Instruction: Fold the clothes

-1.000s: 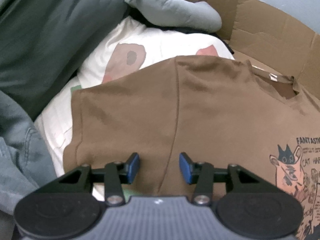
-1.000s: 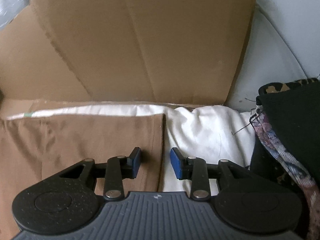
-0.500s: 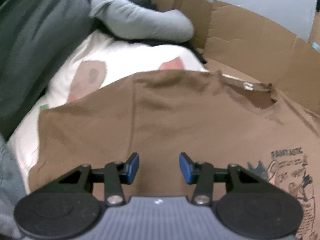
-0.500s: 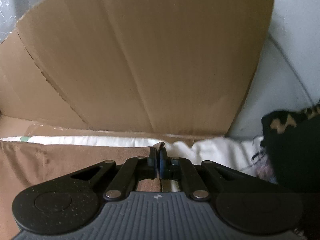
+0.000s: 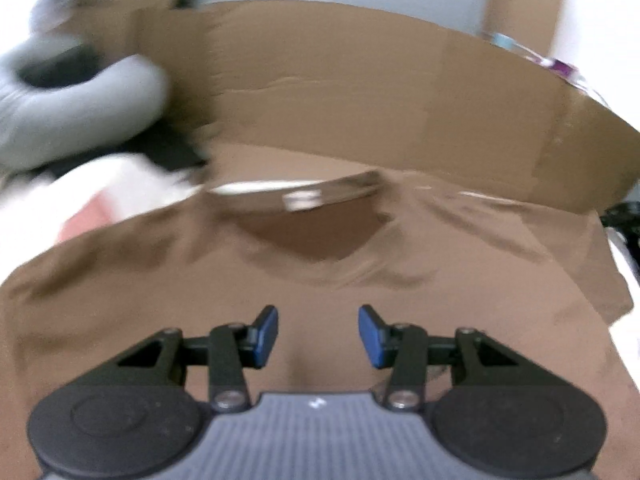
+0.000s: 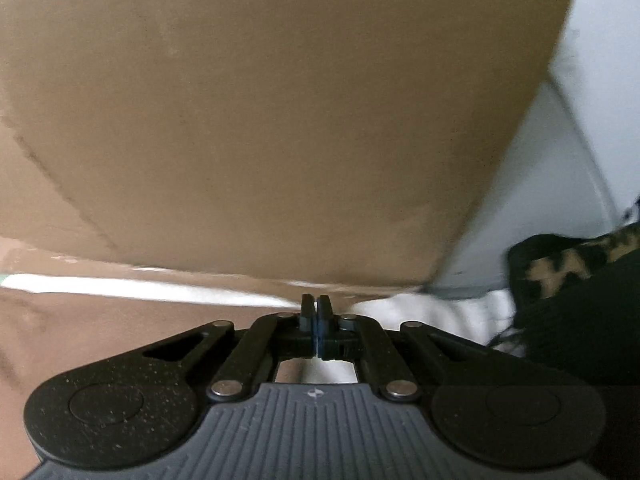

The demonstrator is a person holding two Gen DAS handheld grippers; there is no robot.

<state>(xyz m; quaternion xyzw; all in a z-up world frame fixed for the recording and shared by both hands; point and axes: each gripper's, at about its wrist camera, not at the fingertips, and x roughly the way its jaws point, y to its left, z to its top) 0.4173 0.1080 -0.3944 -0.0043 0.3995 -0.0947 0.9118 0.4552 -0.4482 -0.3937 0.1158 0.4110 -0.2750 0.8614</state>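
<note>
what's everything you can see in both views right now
t-shirt: 1, brown, laid flat under both grippers, collar toward the cardboard
white cloth: 1, white, under the t-shirt, showing past its edges
cardboard: 1, tan, upright behind the t-shirt
grey garment: 1, light grey, far left, blurred
dark fabric: 1, black with tan pattern, far right
left gripper: 1, black with blue pads, open above the t-shirt
right gripper: 1, black, shut at the t-shirt's right edge

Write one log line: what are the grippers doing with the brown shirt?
left hand-held gripper: open above brown shirt | right hand-held gripper: shut at shirt's edge
</note>
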